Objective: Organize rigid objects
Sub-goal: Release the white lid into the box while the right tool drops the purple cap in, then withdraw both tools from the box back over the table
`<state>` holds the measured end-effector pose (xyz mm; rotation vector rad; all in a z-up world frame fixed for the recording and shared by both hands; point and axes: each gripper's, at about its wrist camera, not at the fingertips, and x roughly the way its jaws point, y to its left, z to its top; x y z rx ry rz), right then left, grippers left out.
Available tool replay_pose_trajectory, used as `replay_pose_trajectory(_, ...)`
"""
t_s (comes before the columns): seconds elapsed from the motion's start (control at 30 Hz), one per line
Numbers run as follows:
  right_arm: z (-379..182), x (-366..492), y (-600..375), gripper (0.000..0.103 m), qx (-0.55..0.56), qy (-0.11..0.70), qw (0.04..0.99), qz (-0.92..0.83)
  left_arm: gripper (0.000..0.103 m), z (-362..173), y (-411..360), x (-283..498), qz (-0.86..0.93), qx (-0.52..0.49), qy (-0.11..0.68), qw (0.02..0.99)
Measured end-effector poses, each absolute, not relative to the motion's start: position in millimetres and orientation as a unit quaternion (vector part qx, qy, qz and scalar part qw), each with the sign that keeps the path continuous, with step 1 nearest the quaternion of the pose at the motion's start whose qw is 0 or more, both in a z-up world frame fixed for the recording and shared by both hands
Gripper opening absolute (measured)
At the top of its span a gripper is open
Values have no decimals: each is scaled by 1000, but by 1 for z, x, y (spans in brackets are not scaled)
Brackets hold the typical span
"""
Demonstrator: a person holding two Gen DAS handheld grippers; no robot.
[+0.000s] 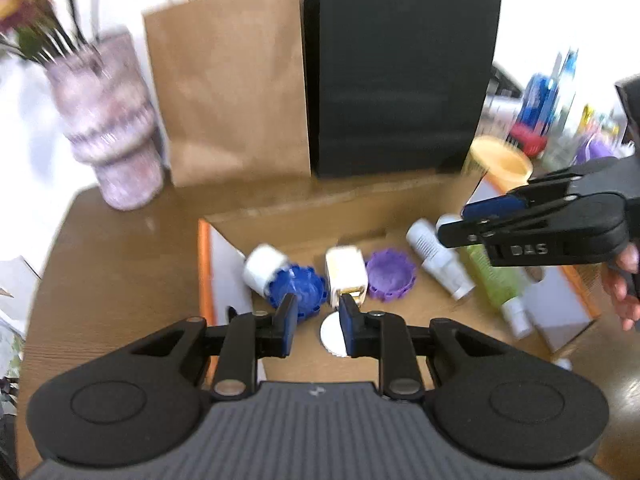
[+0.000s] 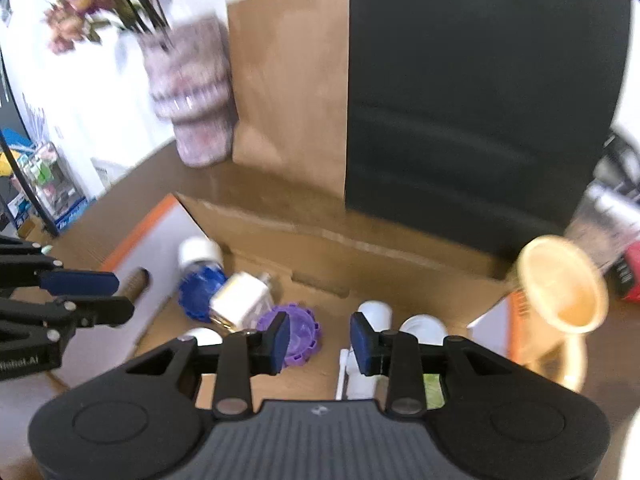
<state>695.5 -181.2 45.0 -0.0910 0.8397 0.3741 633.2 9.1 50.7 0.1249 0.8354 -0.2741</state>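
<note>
**Both grippers over the box, nothing picked up**

The open cardboard box [image 1: 304,216] sits in the middle of the left wrist view, on the brown counter [image 1: 112,264]. Most of the little things are lying inside it. There is a white jar [image 1: 265,267] leaning on a blue toothed lid [image 1: 298,290], then a cream square bottle [image 1: 346,274], then a purple toothed lid [image 1: 390,275]. More to the right lie a white tube [image 1: 438,262] and a green tube [image 1: 494,280]. A flat white round lid [image 1: 331,334] lies low in the box.

The left gripper [image 1: 319,322] is at the bottom middle of its view. Its jaws are a little apart and hold nothing. The right gripper [image 2: 320,342] is the same in its own view, jaws released and empty, with the purple lid just behind them.

A yellow cup [image 2: 562,286] stands at the right edge of the box. The picture is blurry there, so I cannot tell if it is in the box or beside it.

I think this is the step between drops, when a new thing gets chosen. Next, one gripper should go to something outside the box, open wider, and close on it gently.
</note>
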Motion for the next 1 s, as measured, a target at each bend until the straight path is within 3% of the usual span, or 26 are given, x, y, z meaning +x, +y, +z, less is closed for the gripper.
replay_pose_trajectory(0.13, 106, 644, -189, 37, -43, 347, 921, 173, 26, 93, 15, 591, -121, 45, 360, 924)
replay_pose_trajectory(0.17, 120, 628, -191, 40, -42, 324, 929, 173, 30, 102, 15, 579, -118, 46, 340, 932)
replay_pose_trajectory(0.2, 132, 613, -193, 46, -41, 302, 936, 178, 42, 114, 15, 561, -116, 51, 309, 942)
replay_pose_trajectory(0.23, 142, 594, -196, 50, -39, 281, 942, 180, 47, 121, 15, 548, -116, 54, 285, 950)
replay_pose_trajectory(0.27, 149, 580, -198, 55, -37, 267, 946, 178, 47, 129, 14, 531, -116, 56, 260, 957)
replay_pose_trajectory(0.43, 166, 507, -207, 55, -27, 211, 962, 169, 48, 147, 15, 469, -113, 34, 212, 970)
replay_pose_trajectory(0.6, 152, 441, -215, 56, -31, 155, 975, 154, 62, 141, 14, 405, -106, 20, 135, 985)
replay_pose_trajectory(0.8, 114, 366, -223, 63, -27, 100, 986, 132, 64, 116, 15, 337, -89, 10, 93, 992)
replay_pose_trajectory(1.0, 73, 300, -233, 70, 0, 101, 987, 128, 70, 98, 20, 264, -88, -3, 52, 995)
